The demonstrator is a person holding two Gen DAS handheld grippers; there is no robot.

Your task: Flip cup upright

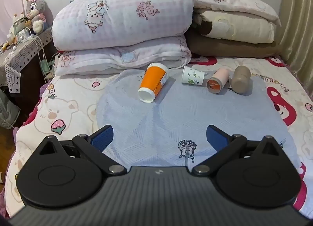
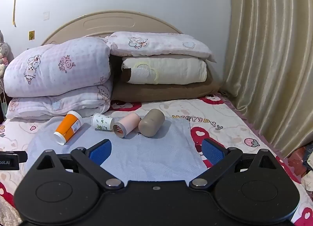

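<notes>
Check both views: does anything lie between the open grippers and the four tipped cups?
Nothing visible does. Only bare blue cloth separates the left gripper from the orange cup, and the right gripper from the taupe cup.

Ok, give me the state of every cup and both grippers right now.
orange cup: on its side, mouth toward the camera
floral cup: on its side
pink cup: on its side, open end toward the camera
beige cup: lying tilted, opening not visible
left gripper: open, empty
right gripper: open, empty
</notes>
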